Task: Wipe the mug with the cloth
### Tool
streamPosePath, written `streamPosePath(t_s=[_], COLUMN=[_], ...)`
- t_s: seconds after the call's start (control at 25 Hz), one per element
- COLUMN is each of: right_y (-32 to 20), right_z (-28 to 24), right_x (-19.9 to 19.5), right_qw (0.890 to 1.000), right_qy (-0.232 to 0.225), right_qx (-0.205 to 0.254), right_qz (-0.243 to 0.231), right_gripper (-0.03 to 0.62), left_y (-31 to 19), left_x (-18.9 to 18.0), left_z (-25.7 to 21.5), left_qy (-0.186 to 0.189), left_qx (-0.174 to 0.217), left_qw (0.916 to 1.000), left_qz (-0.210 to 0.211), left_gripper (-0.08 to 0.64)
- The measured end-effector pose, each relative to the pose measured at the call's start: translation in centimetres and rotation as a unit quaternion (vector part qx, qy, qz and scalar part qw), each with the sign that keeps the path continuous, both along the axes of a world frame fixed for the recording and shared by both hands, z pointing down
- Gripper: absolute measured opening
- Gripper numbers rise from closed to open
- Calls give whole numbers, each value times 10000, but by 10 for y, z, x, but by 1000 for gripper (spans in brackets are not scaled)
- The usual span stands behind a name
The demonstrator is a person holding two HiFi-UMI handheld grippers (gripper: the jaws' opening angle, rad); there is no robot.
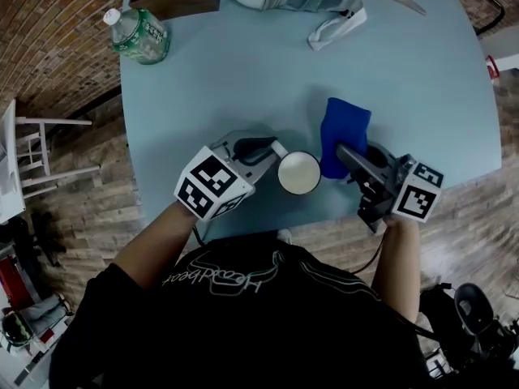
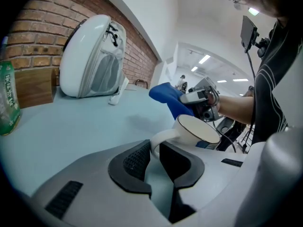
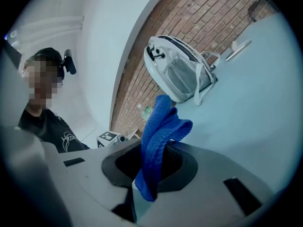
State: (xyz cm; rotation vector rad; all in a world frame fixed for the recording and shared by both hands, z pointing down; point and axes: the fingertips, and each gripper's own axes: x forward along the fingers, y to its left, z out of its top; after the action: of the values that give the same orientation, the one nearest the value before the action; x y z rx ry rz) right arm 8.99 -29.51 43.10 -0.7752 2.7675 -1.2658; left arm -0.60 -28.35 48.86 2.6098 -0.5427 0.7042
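Right, biggest first: light-blue table (image 1: 243, 79), with a white hard-shell bag (image 2: 94, 56) and a green-labelled water bottle (image 1: 139, 35) at the far side, both well clear of the work.

Left gripper (image 2: 152, 155): jaws clamped on the handle of the white mug (image 2: 199, 129), nothing else supporting it. The mug sits mouth-up near the table's front edge, right in front of the person. Can't tell whether its base is resting on the table or held just off it.

Right gripper (image 3: 151, 164): jaws pinched on the blue cloth (image 3: 161, 126), with a folded bunch sticking out past the fingertips. In the head view the cloth hangs just beside the mug's right side; contact not confirmed.

Judgement: wipe is about to start or has barely started.

Risks:
- Handle-only grip, so a sideways push from the cloth could pivot the mug in the jaws.
- Mug is close to the edge, so a slip likely sends it to the floor.
- Cloth is pinched on a fold only, so rim drag could pull it out.
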Motion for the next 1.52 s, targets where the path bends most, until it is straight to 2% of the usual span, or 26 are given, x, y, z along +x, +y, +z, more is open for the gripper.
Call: streamPosePath(t_s=[0.28, 0.44, 0.8, 0.92, 1.04, 1.16, 1.24, 1.4, 1.52], right_y=[-2, -3, -6, -7, -11, -4, 13, 68, 115], right_z=[3, 19, 59, 64, 54, 33, 10, -40, -74], right_x=[-28, -39, -51, -49, -33, -12, -2, -1, -6], right_qw=[9961, 9928, 9822, 9822, 9860, 9826, 9791, 9699, 9647], right_qy=[8, 288, 1304, 1415, 1553, 1847, 1960, 2075, 1980], right_qx=[30, -101, -578, -631, -268, 177, 537, 1261, 1715], right_qz=[-876, -1160, -1224, -1066, -550, -30, 129, 189, 273], right_gripper=[61, 61, 61, 61, 61, 61, 61, 61, 61], left_y=[-3, -5, -8, -7, -6, 3, 17, 65, 107], left_x=[1, 1, 1, 0, -8, -29, -46, -63, -54], left_z=[0, 0, 0, 1, 4, -1, -12, -56, -104], left_qy=[48, 78, 160, 169, 193, 78, 75, 564, 1076], left_qx=[-235, -391, -352, -370, -398, -347, -254, -68, 375], left_qw=[9997, 9989, 9989, 9989, 9984, 9971, 9947, 9862, 9796], left_qz=[-98, -261, -282, -251, -356, -672, -990, -1554, -1654], left_gripper=[66, 66, 64, 64, 75, 100, 101, 100, 70])
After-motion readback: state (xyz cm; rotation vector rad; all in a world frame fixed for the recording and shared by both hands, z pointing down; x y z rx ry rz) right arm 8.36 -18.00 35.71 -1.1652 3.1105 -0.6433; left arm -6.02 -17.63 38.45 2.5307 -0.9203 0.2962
